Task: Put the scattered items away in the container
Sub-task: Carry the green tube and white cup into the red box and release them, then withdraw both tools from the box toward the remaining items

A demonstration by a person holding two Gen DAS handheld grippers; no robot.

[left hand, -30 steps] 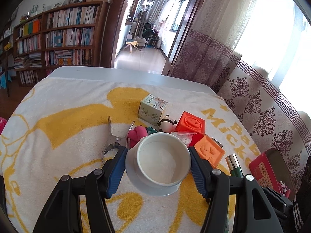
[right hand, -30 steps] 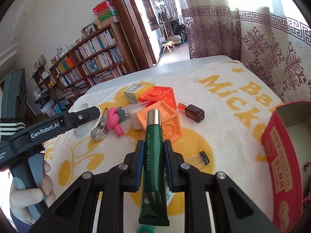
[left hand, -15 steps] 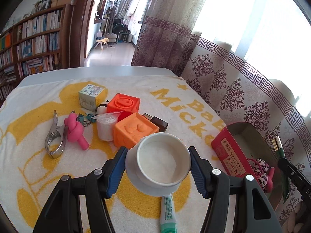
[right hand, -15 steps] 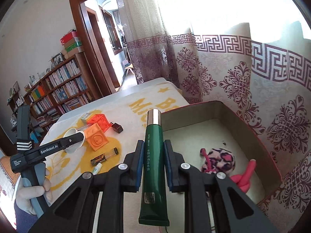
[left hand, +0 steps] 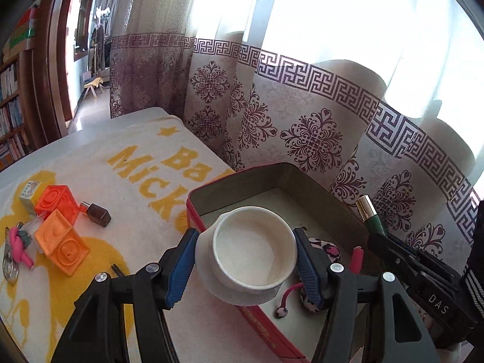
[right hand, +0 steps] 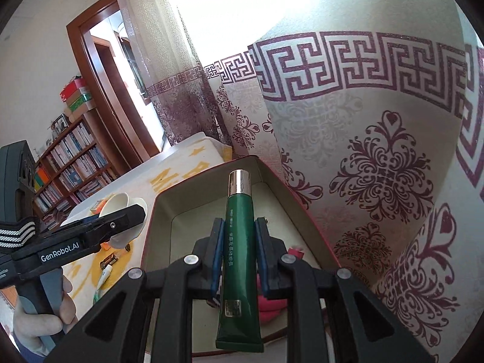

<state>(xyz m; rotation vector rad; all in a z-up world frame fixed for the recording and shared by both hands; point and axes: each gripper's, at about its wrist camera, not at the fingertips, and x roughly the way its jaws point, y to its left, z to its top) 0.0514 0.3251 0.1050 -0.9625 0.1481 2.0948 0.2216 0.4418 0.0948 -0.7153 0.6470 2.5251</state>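
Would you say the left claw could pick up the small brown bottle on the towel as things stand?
Probably not yet. The left claw is shut on the white cup above the red tin. The brown bottle lies uncovered beside the orange blocks, so the way is free once the cup is released.

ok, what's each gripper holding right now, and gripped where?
Left gripper: white cup, clamped across its sides. Right gripper: green tube, gripped mid-body.

We count 2 grippers [left hand: 245,257] [right hand: 239,252], 1 white cup [left hand: 252,252], 1 green tube [right hand: 240,257], 1 red tin [left hand: 242,178], 2 orange blocks [left hand: 62,248] [left hand: 56,201] far left, 1 brown bottle [left hand: 96,213], 1 small carton [left hand: 28,193].
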